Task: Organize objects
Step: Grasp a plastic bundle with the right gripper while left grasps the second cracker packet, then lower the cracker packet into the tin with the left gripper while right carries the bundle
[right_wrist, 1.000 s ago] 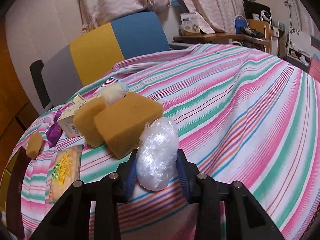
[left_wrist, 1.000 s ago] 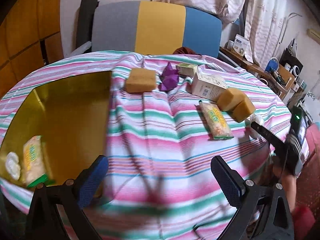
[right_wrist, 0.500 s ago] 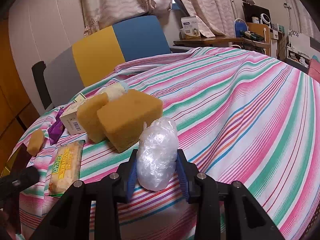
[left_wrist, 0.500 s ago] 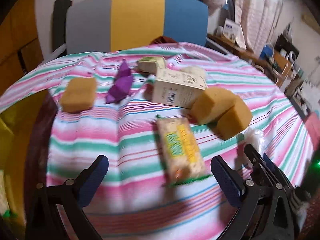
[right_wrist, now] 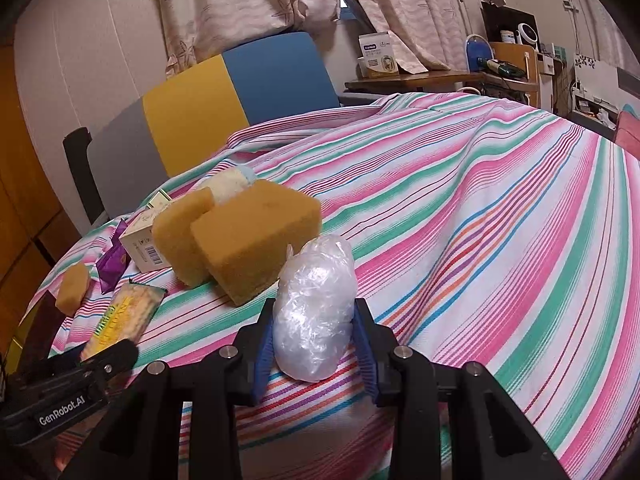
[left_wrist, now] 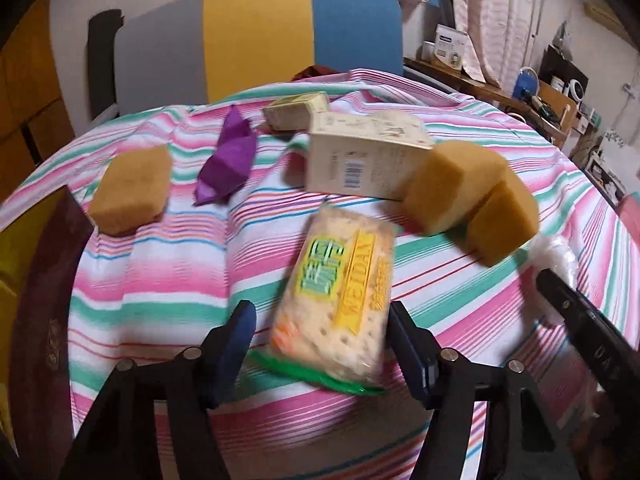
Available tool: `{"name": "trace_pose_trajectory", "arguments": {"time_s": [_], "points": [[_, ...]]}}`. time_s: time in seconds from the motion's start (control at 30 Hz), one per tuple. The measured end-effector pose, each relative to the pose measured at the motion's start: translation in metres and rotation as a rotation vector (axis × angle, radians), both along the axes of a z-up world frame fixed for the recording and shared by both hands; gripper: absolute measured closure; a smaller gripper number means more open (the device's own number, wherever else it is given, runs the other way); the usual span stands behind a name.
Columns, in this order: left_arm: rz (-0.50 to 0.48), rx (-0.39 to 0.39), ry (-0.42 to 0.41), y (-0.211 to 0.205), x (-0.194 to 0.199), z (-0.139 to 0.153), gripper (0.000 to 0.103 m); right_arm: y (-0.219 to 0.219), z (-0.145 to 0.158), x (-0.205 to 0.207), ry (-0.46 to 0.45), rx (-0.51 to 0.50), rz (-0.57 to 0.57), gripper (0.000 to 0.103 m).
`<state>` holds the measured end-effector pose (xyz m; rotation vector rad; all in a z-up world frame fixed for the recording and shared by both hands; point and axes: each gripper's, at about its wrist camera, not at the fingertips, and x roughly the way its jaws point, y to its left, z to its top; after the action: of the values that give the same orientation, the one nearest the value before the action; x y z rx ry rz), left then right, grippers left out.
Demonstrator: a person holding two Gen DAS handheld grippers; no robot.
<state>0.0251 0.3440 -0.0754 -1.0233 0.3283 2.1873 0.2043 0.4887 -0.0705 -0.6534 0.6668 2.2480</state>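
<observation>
A cracker packet (left_wrist: 340, 292) with green and yellow print lies on the striped tablecloth (left_wrist: 160, 272). My left gripper (left_wrist: 322, 332) straddles the packet's near end, and its jaws are closing. The right pad is at the wrapper's edge, while a gap shows beside the left pad. The same packet (right_wrist: 124, 316) shows at the far left of the right wrist view. My right gripper (right_wrist: 314, 344) is shut on a crumpled clear plastic bag (right_wrist: 316, 308), which rests on the cloth. That bag (left_wrist: 556, 252) also appears at the right edge of the left wrist view.
Two sponges (left_wrist: 452, 184) stand together just beyond the packet, and a third sponge (left_wrist: 130, 190) lies to the left. A purple wrapper (left_wrist: 230, 160), a white carton (left_wrist: 360, 160) and a small box (left_wrist: 296, 110) lie farther back. A dark-rimmed yellow box (left_wrist: 48, 300) is at the left edge. A chair (left_wrist: 256, 40) stands behind the table.
My left gripper swung right from the yellow box and sank over the cracker packet, and its jaws narrowed around it. The right gripper and its bag stayed put.
</observation>
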Motion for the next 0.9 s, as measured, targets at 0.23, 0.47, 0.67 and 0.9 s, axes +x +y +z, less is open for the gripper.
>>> {"name": "trace_pose_trajectory", "arguments": {"time_s": [0.23,0.47,0.67,0.9], "points": [[0.049,0.009,0.031,-0.005,-0.006,0.001,0.013,0.001,0.0,0.0,-0.005,0.002,0.0,0.067],[-0.028,0.001,0.028,0.004,-0.004,0.0,0.037,0.001,-0.001,-0.001,-0.011,0.003,0.0,0.067],[-0.03,0.032,0.031,-0.004,-0.001,0.0,0.049,0.001,-0.001,-0.002,-0.017,0.006,-0.001,0.067],[-0.022,0.07,0.014,-0.024,0.007,-0.002,0.05,-0.001,0.0,-0.002,-0.021,0.012,-0.002,0.067]]}}
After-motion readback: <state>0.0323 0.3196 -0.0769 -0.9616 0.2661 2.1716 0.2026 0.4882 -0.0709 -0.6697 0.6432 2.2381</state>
